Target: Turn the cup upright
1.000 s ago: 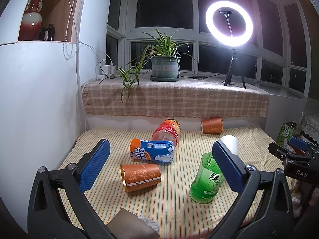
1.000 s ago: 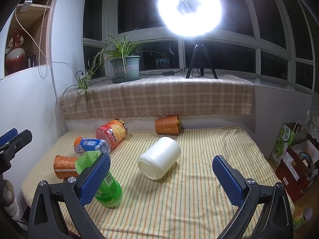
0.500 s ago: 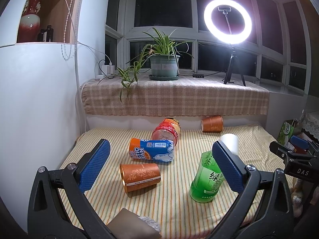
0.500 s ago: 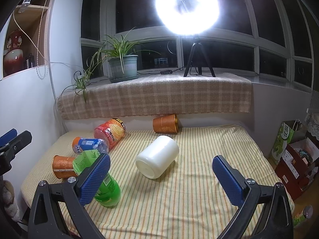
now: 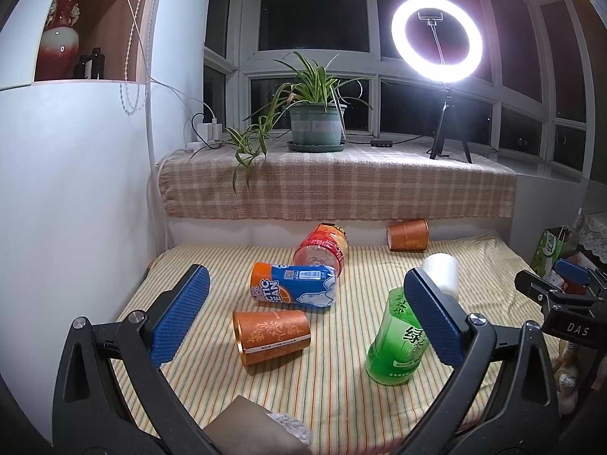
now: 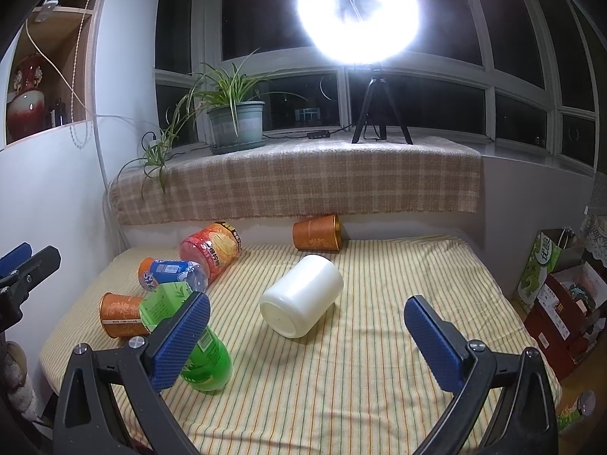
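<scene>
A white cup lies on its side on the striped cloth, its base toward me; in the left wrist view it peeks out behind my right finger. An orange cup lies on its side at front left, also in the right wrist view. A second orange cup lies on its side by the back ledge. My left gripper is open and empty above the front edge. My right gripper is open and empty, short of the white cup.
A green bottle stands upside down. A blue-orange can and a red snack tube lie on their sides. A plant pot and ring light stand on the checked ledge. Boxes sit at the right.
Both views have shifted very slightly. The cups, bottle and cans have not moved, and both grippers stay open.
</scene>
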### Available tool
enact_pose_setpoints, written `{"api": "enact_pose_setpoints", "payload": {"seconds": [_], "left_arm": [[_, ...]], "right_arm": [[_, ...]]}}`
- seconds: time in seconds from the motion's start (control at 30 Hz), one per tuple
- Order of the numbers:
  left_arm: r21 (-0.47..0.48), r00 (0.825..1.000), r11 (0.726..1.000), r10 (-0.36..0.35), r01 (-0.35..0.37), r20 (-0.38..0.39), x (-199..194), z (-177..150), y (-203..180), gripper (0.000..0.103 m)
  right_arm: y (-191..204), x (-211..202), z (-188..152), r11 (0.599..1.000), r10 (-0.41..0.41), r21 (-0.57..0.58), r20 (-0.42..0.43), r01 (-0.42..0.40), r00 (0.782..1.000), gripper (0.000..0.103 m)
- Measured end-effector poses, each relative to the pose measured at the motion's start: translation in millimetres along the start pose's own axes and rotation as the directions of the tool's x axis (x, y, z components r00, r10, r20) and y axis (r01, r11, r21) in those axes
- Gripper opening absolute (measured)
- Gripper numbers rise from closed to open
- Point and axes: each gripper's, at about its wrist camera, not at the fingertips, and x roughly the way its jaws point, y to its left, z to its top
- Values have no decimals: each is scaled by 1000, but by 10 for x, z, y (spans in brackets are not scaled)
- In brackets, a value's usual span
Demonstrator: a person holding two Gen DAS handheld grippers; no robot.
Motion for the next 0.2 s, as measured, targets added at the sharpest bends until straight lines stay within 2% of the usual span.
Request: {"api": "enact_pose_setpoints", "payload": {"seconds": [0.2], "left_arm": [[3,1000,1000,8,-8,2,-2,-6,13,103]], "right_arm": [[1,7,-7,1000,0,1,-4,0,1000,103]]}}
